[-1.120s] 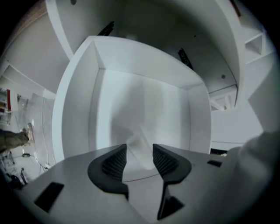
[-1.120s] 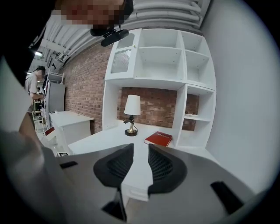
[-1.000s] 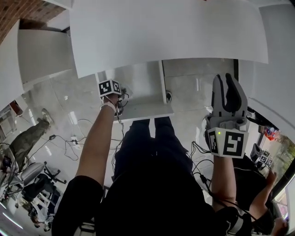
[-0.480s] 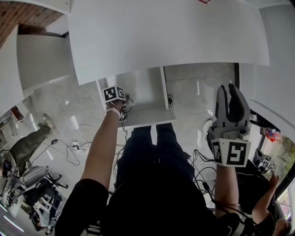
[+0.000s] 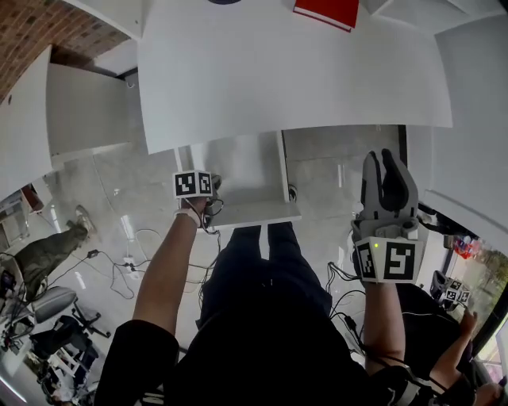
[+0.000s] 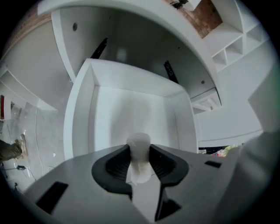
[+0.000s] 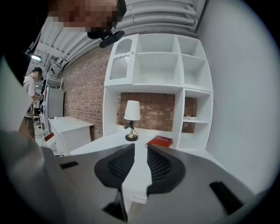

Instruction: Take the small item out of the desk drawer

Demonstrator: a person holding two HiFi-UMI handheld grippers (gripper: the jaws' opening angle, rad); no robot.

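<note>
Upper left of the head view: brick wall (image 5: 28,28). Below it, glossy grey floor (image 5: 103,170) with loose cables (image 5: 131,238) and a chair (image 5: 49,304) near the lower left edge. Across the top, a wide white tabletop (image 5: 294,71), bare apart from a red book (image 5: 325,12) at the upper edge. Under its front edge, at centre, the drawer (image 5: 248,174) standing open.

Left claw (image 6: 139,154) clenched on the item (image 6: 139,142), a small white cylinder, with the drawer's bare white inside behind it. At right, right claw (image 5: 383,162) held up beside the tabletop, jaws a little apart and just closing further, nothing between them. Beyond those jaws in the right gripper view: a lamp (image 7: 131,117) at centre, the book, then white shelves (image 7: 157,65) against brick.
</note>
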